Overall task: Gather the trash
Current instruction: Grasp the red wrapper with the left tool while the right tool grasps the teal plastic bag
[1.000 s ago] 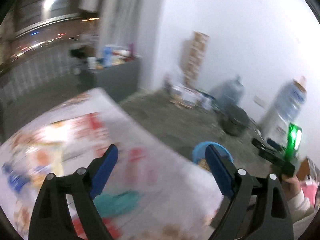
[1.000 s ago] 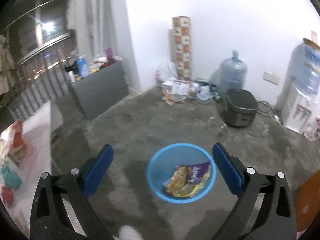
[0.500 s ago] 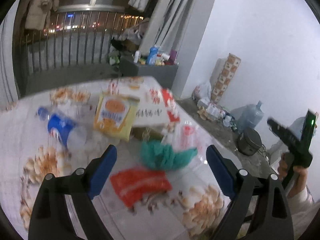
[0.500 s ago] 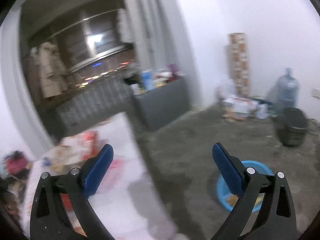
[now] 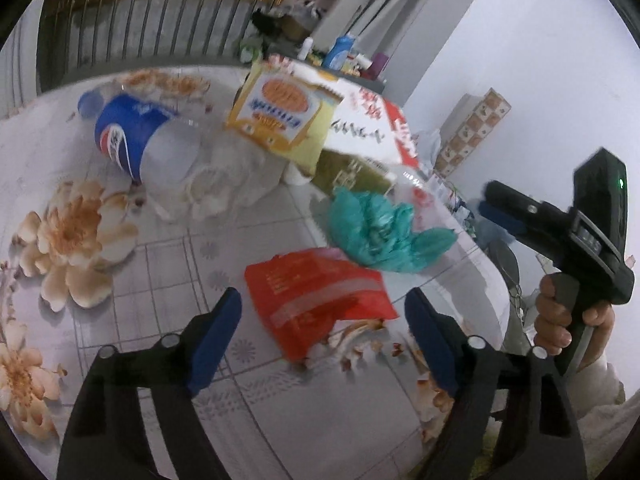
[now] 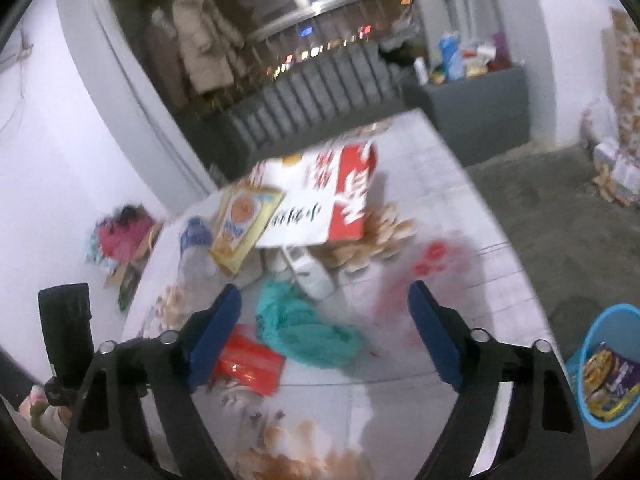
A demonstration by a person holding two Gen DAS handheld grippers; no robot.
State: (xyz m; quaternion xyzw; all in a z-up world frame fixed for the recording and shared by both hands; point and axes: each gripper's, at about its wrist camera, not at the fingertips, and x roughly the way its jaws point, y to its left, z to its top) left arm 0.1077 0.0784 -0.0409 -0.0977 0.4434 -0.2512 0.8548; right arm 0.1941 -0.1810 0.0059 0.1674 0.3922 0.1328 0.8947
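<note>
Floral-patterned surface (image 5: 168,264) carries trash: red wrapper (image 5: 316,300), teal bag (image 5: 380,232) beside it, blue-labelled bottle (image 5: 136,140), yellow packet (image 5: 280,116). Left gripper (image 5: 322,340) jaws spread, closing, hovering over red wrapper, not touching. Right gripper (image 6: 324,336) jaws spread, closing, empty, above teal bag. Blue bin (image 6: 612,364) on floor holds a snack packet.

text: Pepsi logo — blue bottle label (image 5: 120,136) | box prints — unreadable
</note>
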